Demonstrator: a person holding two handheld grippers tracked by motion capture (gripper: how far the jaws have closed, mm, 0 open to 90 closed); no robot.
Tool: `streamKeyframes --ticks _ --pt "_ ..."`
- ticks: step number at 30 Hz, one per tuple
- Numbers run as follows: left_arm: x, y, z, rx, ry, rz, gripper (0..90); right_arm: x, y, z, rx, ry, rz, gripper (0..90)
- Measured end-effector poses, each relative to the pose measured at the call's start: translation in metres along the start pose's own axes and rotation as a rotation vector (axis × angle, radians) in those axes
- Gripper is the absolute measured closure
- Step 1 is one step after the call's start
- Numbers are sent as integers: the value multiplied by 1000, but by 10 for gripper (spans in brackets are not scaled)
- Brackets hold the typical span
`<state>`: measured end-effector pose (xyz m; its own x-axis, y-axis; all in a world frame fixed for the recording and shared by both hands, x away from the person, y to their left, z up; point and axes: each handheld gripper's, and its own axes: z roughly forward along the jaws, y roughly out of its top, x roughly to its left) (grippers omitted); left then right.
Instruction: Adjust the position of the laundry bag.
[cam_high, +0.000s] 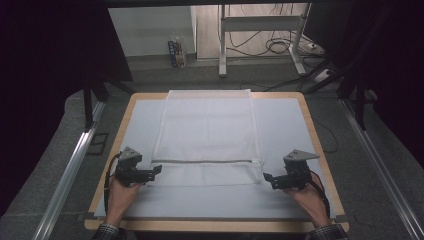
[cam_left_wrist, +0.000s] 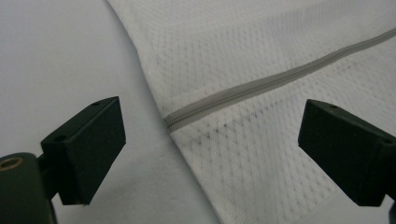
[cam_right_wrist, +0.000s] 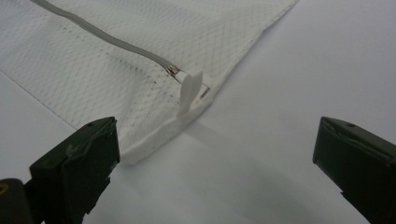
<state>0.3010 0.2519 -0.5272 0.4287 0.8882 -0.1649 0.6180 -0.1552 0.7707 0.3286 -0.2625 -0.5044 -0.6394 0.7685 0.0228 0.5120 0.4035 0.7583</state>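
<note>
On the pale table a white mesh bag lies flat, its grey zipper closed near the front edge. Left gripper and right gripper wait beside its near corners, jaws wide apart.

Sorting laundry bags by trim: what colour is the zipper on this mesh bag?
Grey zipper on the white mesh bag; clearest in the left gripper view.

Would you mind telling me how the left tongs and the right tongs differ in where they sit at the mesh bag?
The left tongs sit at the mesh bag's left edge, facing the zipper's closed end. The right tongs sit at the right edge, facing the white zipper pull. Both are open, holding nothing.
</note>
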Motion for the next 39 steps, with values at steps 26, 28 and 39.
streamKeyframes --ticks 26,28,39 --pt "20 19 25 19 96 72 248 -7 41 40 43 29 9 304" --pt "21 20 26 15 80 86 284 -9 43 43 55 23 7 345" --pt "27 30 42 16 99 105 386 -19 57 61 81 -21 1 509"
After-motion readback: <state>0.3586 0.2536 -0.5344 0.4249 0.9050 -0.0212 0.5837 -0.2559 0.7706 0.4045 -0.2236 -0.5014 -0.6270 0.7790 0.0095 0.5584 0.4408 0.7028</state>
